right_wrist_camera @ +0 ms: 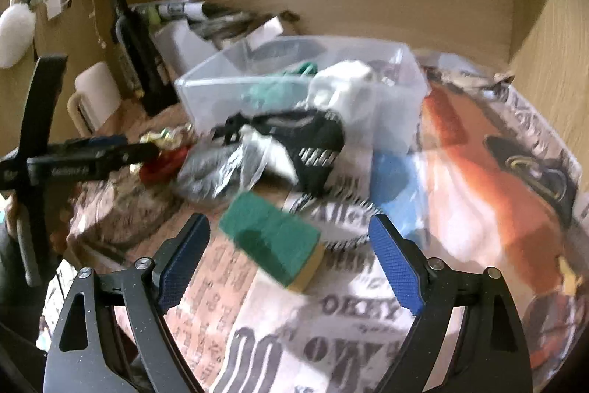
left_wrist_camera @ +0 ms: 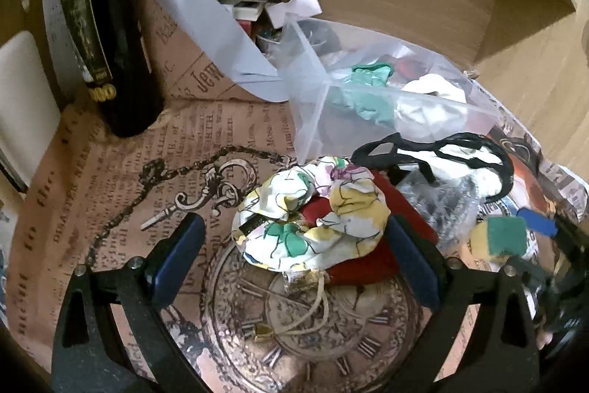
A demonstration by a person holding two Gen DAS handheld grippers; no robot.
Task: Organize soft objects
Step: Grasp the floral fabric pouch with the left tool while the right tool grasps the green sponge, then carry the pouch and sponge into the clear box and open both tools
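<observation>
My left gripper (left_wrist_camera: 294, 253) stands wide open and empty. Just left of it there is only the printed paper (left_wrist_camera: 110, 194), with the dark bottle (left_wrist_camera: 106, 24) well ahead on that side. Between my left fingers and slightly ahead lies the floral scrunchie (left_wrist_camera: 313, 216), resting on a red soft piece (left_wrist_camera: 368, 260) that touches the inner face of the right-hand finger. I judge that closing here could pinch the red piece along with the scrunchie, or snag the pale cord (left_wrist_camera: 316, 312) that trails back toward me, and drag both.

Ahead and to the right of that gripper sits the clear plastic bin (left_wrist_camera: 313, 98), already holding green and white soft things. A black-and-white cloth (left_wrist_camera: 460, 157) and a crinkly clear bag (left_wrist_camera: 441, 201) lie in front of it.

My right gripper (right_wrist_camera: 291, 260) is also open and holds nothing. The green-and-yellow sponge (right_wrist_camera: 272, 245) lies between its fingers, nearer the left one and skewed. The picture is blurred, so I cannot tell how squarely it sits. A grip on one corner could let it twist out. My two grippers work close together, so they might bump.
</observation>
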